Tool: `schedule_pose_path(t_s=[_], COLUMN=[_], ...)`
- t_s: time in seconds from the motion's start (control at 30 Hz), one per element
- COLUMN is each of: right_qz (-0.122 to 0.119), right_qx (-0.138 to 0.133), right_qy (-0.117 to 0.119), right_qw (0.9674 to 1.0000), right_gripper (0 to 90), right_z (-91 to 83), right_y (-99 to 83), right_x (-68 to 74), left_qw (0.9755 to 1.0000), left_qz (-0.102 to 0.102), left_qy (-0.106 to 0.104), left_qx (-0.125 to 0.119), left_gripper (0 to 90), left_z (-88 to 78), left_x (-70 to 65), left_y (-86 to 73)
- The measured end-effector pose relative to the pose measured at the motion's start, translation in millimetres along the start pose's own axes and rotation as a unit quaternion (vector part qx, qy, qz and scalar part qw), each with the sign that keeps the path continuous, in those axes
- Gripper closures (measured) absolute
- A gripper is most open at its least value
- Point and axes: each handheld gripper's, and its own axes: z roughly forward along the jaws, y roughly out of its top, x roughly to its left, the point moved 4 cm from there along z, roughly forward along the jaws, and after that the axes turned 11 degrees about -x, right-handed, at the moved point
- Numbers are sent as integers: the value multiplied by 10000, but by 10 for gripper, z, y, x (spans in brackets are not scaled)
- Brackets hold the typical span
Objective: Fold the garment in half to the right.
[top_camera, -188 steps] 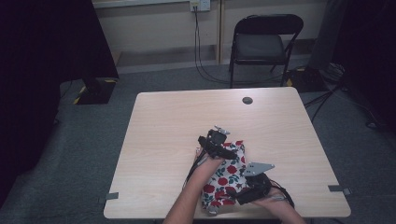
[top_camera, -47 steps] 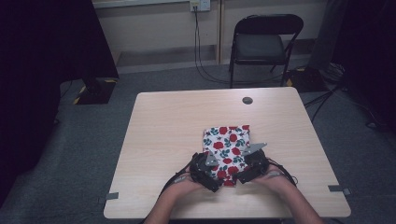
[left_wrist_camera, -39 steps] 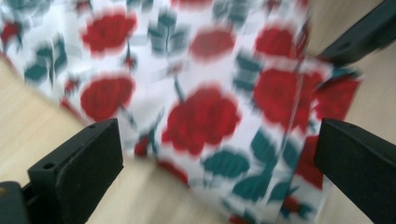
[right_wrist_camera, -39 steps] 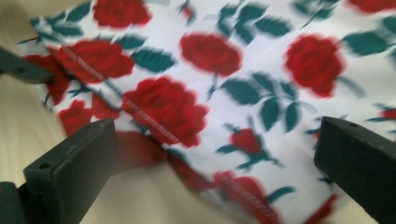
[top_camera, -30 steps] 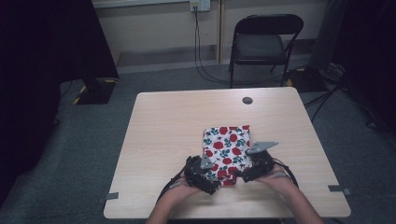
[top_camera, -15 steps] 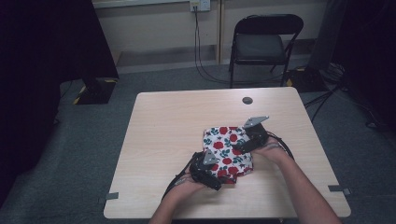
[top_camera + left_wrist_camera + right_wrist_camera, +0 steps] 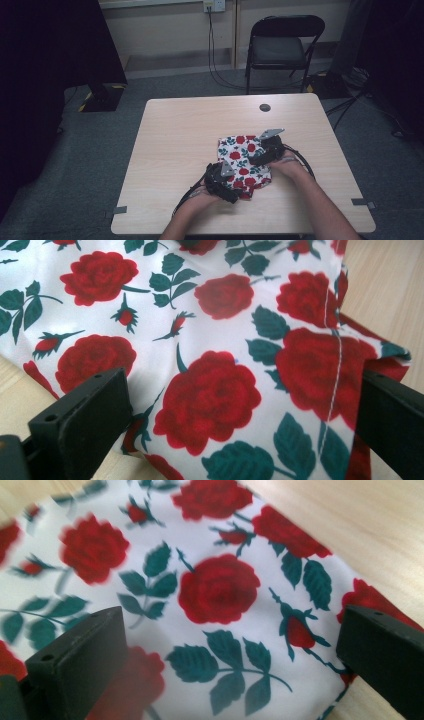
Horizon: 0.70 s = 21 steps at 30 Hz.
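Cloth (image 7: 243, 162), white with red roses and green leaves, lies folded on the pale wood-grain bench (image 7: 190, 135), toward its near right part. The fabric looks thin and smooth, with a slight sheen; a white stitched seam runs down one edge in the left gripper view, where a folded corner bunches up in soft layers. The left tool (image 7: 223, 181) sits at the cloth's near edge, its black jaws spread wide with the fabric (image 7: 215, 365) between them, nothing clamped. The right tool (image 7: 260, 156) rests over the cloth's right side, jaws likewise apart above flat fabric (image 7: 220, 595). Both tools are matte black with blocky, square-ended jaws. A small dark round disc (image 7: 265, 107) lies on the far part of the bench, well apart from the cloth. A black folding chair (image 7: 280, 47) stands beyond the bench.
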Motion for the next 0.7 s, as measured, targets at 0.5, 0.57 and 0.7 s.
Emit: schedule_pose_path(t_s=[0.5,0.57,0.7], right_qz=[-96,17,99], right_qx=[220,-34,-206], right_qy=[-223,-235,-274], right_qw=[9995,9997,9994], right_gripper=[0,0,0], right_z=[-59,-132,-257], right_y=[-119,-73,-40], right_x=[237,243,238], left_qw=[9980,9976,9946], left_qz=[-410,-468,-787], left_qy=[486,515,639], left_qx=[71,-21,-200], left_gripper=[0,0,1], left_z=[92,65,2], left_x=[122,138,206], left_y=[1,17,39])
